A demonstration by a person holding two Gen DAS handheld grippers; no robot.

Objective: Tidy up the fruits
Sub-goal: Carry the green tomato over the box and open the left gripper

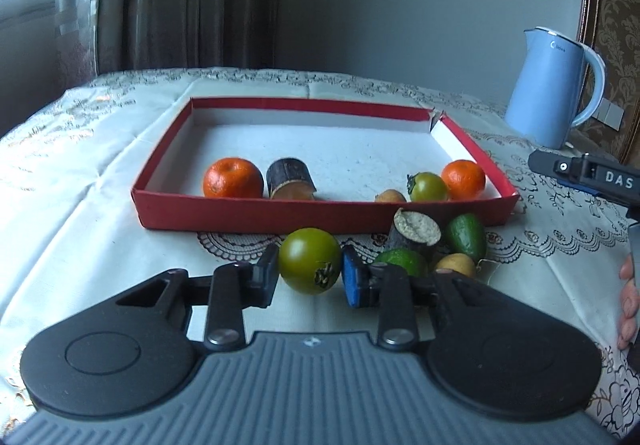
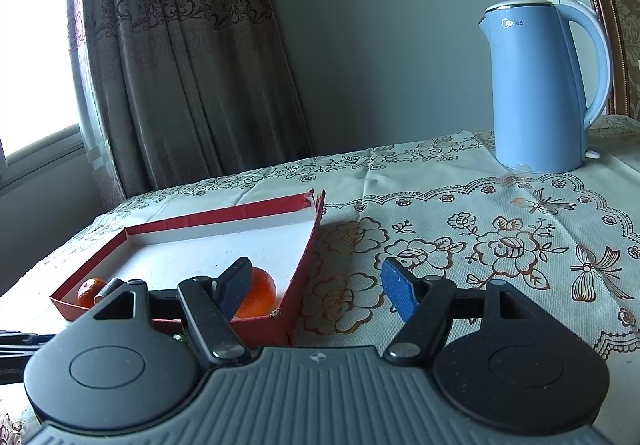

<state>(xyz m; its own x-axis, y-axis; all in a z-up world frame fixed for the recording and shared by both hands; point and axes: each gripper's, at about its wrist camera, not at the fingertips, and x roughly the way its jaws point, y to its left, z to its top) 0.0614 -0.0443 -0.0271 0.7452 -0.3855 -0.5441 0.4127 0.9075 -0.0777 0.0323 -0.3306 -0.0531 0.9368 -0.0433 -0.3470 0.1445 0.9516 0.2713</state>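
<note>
A red box lid (image 1: pixel 240 213) with a white inside lies on the table. In it are two oranges (image 1: pixel 233 177) (image 1: pixel 463 179), a dark sugarcane piece (image 1: pixel 291 178), a green tomato (image 1: pixel 428 187) and a small yellow fruit (image 1: pixel 390 197). My left gripper (image 1: pixel 310 269) is shut on another green tomato (image 1: pixel 309 260) in front of the box. Beside it lie a second sugarcane piece (image 1: pixel 416 235), two avocados (image 1: pixel 466 236) (image 1: pixel 400 261) and a yellow fruit (image 1: pixel 456 265). My right gripper (image 2: pixel 316 285) is open and empty, at the box's near right corner (image 2: pixel 288 321).
A light blue electric kettle (image 2: pixel 540 85) stands at the back right of the table. A floral lace tablecloth (image 2: pixel 460 245) covers the table. A curtain and window are behind on the left. The right gripper body and a hand show at the left wrist view's right edge (image 1: pixel 592 177).
</note>
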